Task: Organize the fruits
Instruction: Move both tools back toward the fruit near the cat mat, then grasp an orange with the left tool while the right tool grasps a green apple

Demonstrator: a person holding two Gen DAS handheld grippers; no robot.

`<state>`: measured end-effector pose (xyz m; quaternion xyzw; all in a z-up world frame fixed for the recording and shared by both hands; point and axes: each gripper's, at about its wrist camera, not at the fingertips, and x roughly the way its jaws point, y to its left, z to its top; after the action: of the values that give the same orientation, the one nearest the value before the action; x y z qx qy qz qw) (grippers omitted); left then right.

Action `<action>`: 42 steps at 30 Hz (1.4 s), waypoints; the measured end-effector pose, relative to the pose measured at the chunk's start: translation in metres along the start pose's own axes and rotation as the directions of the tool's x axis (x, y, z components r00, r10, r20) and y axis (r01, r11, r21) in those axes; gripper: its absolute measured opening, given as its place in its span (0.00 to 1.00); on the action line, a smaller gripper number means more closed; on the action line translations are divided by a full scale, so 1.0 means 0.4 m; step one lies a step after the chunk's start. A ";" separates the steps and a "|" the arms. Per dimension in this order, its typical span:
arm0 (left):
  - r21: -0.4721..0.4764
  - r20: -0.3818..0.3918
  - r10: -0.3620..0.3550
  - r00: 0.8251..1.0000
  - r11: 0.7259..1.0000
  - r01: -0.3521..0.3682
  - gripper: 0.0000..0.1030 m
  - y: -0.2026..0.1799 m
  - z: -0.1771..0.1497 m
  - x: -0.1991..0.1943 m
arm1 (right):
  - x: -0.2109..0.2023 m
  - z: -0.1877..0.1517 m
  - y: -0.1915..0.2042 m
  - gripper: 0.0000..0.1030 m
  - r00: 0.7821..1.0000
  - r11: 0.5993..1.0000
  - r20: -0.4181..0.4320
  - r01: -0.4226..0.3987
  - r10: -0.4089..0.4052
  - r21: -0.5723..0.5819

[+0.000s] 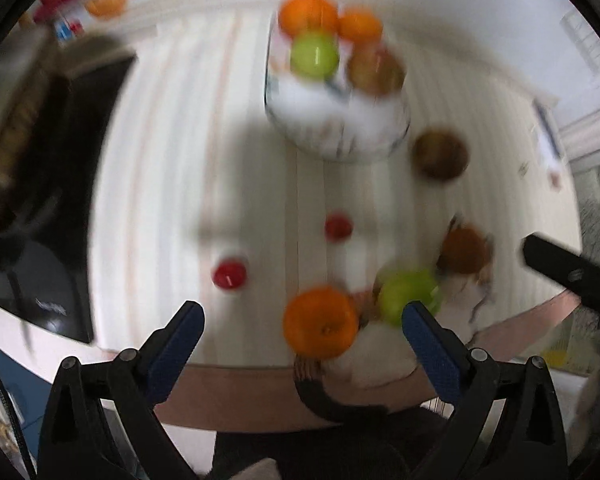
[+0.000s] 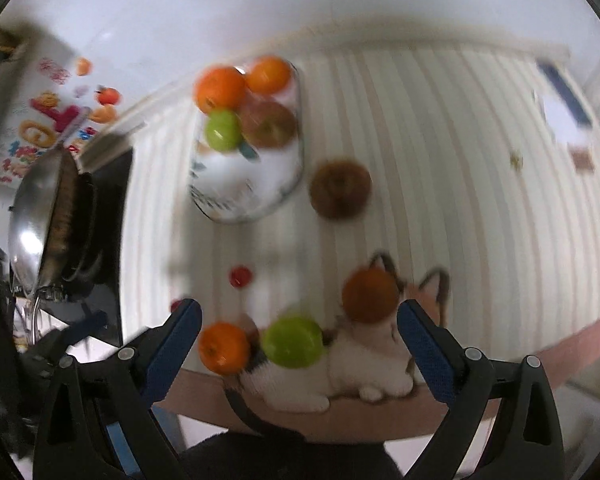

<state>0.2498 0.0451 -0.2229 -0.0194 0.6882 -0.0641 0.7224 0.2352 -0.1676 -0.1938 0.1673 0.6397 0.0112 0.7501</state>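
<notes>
Both views are motion-blurred; fine detail is unreliable.

Left gripper (image 1: 302,330): jaws spread wide, nothing pinched. A round orange fruit (image 1: 320,322) lies between the blue pads, nearer the right one, on the striped cream tablecloth (image 1: 172,160). Whether either pad touches it cannot be told.

Right gripper (image 2: 300,332): jaws likewise spread, holding nothing. A round green apple (image 2: 293,342) and a darker brown-orange fruit (image 2: 371,295) lie within its span, both resting on or against a white and ginger cat (image 2: 364,364) lying at the near table edge.

The white patterned bowl (image 2: 244,184) at the far centre already holds two oranges, a green apple and a reddish apple. A brown round fruit (image 2: 340,194) sits just right of it; two small red fruits (image 1: 230,274) lie loose mid-table.

Risks, as judged:
- The near fruits sit close to the table edge; an off-centre closure could roll the orange off.
- The green apple touches the orange, so closing on one may nudge the other.
- The cat may stir and scatter the fruit leaning on it.
- The bowl is filling; a further fruit dropped from height could bounce out.
</notes>
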 end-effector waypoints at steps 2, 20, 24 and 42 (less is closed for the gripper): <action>-0.003 -0.058 -0.004 0.998 1.000 0.004 0.98 -0.009 -0.004 0.063 | 0.033 -0.012 -0.028 0.97 0.999 0.999 -0.029 -0.013 0.014 0.039; -0.073 -0.089 0.057 0.994 0.995 -0.063 0.60 0.082 -0.009 0.180 | 0.188 -0.067 0.011 0.95 0.988 0.998 -0.150 -0.052 0.047 -0.025; -0.079 -0.077 0.055 0.996 0.995 -0.061 0.60 0.081 -0.014 0.180 | 0.249 -0.072 0.048 0.85 0.981 0.997 -0.193 -0.031 0.016 -0.072; -0.091 -0.033 0.027 0.999 0.995 -0.030 0.60 0.108 -0.015 0.122 | 0.275 -0.057 0.079 0.61 0.986 0.990 -0.167 -0.016 -0.008 -0.143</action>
<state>0.2488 0.0826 -0.2766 -0.0415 0.7021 -0.0223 0.7105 0.2393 -0.1069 -0.2935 0.1124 0.6975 0.0729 0.7039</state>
